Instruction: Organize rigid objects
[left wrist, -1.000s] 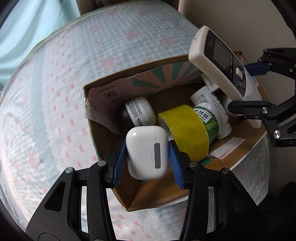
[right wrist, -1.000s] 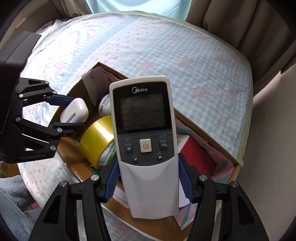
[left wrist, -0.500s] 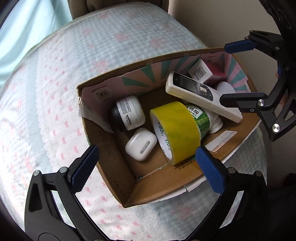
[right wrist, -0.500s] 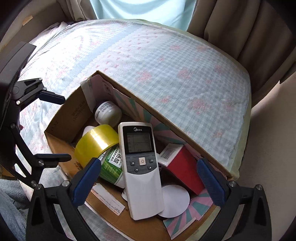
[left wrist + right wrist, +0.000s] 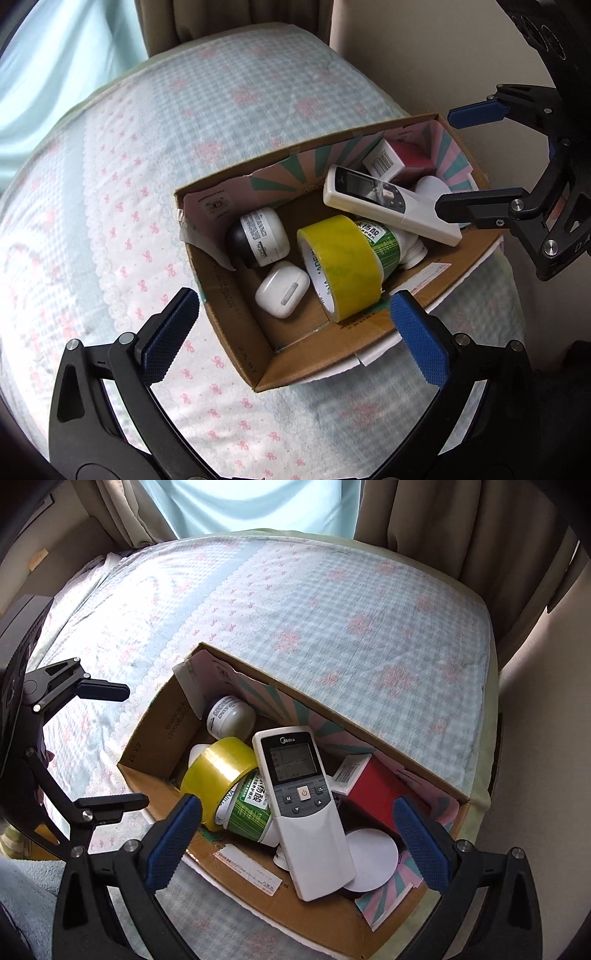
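While claws gape, cardboard box (image 5: 236, 325) holds remote (image 5: 303, 805), yellow tape (image 5: 340, 262), earbud case (image 5: 282, 291)

So it's a bed (image 5: 332, 602) with a pale blue-and-white checked cover, little pink bows and flowers printed all over it and a scalloped lacy strip running across. The only thing sitting straight on it is an open cardboard box (image 5: 236, 332), parked near the bed's edge on the wall side, one corner close to the rim. In the right wrist view a bit of the cover looks rumpled at the far left corner.
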{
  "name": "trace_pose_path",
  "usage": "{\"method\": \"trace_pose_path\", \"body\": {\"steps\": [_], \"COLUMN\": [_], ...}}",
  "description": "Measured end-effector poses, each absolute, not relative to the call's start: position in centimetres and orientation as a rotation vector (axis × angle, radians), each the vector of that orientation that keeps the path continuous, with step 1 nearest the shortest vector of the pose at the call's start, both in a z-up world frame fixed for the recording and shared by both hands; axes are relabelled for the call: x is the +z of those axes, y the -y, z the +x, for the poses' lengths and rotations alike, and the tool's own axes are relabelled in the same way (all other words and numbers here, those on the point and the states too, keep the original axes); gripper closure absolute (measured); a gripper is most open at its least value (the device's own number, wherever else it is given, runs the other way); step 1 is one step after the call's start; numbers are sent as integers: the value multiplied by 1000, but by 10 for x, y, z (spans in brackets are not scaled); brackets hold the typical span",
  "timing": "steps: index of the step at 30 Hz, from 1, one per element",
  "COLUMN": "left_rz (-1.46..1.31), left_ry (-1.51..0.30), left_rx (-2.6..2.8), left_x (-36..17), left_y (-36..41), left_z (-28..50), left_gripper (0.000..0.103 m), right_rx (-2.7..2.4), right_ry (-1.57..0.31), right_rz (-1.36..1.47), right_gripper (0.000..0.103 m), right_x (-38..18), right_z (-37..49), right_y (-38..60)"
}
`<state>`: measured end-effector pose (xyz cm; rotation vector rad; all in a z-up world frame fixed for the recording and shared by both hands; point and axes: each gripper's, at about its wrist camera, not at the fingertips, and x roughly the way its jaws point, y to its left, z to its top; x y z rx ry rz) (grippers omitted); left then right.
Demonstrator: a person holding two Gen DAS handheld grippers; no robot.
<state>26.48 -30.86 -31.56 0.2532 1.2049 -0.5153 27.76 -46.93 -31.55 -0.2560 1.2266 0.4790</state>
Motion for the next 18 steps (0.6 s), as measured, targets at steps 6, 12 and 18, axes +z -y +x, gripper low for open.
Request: {"method": "trace_pose_path", "body": {"steps": [6,12,18], "left_rz": [233,187,123], "left_ry": [-1157,-1050,-898], "left_rx": [-494,-398,-293], "left_x": [-260,-182,-90], "left_y": [282,223,148], "left_z": [253,235,212], "left_gripper": [0,0,0], "right_rx": [475,467,443], "right_ry": [-1173,-1072,-928], "right_rz": [-278,-247,-167], "right_gripper": [0,0,0], "right_x": [-263,-191,-105], "right_z": [266,250,225], "right_y": [453,419,366]}}
